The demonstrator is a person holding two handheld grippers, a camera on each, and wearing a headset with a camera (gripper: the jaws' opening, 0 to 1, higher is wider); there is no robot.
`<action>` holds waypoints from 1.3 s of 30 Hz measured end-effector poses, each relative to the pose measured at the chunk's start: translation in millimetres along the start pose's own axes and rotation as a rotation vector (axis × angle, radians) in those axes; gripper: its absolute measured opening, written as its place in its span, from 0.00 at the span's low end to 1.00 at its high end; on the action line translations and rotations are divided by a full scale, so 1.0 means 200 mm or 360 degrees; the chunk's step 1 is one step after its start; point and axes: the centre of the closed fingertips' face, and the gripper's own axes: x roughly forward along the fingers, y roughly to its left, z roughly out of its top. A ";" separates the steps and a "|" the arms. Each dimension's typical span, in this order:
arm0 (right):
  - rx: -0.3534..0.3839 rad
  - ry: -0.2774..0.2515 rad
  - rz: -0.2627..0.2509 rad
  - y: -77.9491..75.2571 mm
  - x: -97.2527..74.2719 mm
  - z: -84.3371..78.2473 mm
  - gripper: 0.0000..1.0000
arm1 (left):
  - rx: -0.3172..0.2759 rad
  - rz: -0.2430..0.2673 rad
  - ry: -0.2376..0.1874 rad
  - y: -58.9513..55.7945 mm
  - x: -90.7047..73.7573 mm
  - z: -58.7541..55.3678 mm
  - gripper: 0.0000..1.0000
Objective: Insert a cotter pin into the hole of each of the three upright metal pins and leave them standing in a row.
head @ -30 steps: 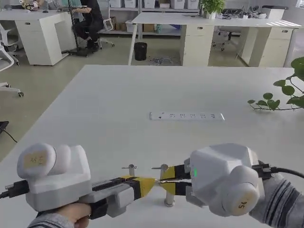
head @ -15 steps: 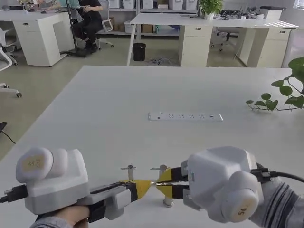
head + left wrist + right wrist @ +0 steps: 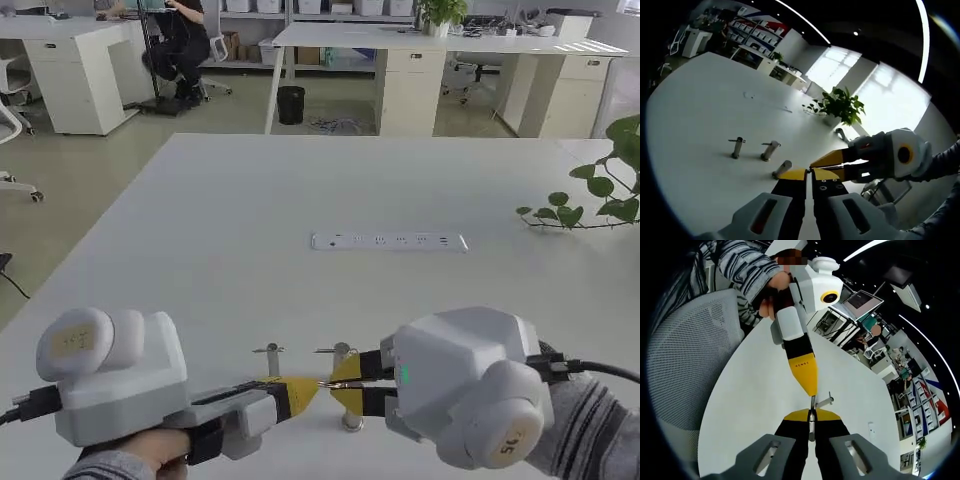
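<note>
R tool (image 3: 811, 413) clamps thin silver cotter pin (image 3: 812, 404); L tool (image 3: 808, 173) closed, tip touching.

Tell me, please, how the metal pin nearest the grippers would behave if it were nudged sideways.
Probably tips easily: the metal pin is tall and slim on a small foot on the smooth table. Being round, it would likely roll once down. It looks solid, so probably stiff and heavy for its size. The cotter pin in the right gripper could knock it.

Little legible text, on the grippers.
The right gripper's (image 3: 337, 384) round sticker (image 3: 512, 438) seems to read "25"; the left gripper's (image 3: 310, 386) label (image 3: 72, 340) and jaw print (image 3: 801, 364) are too faint.
</note>
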 end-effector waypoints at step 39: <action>0.1311 -0.0350 0.0394 0.13 -0.02 -0.08 0.08 | 0.0754 -0.0096 0.0235 0.03 -0.06 -0.19 0.00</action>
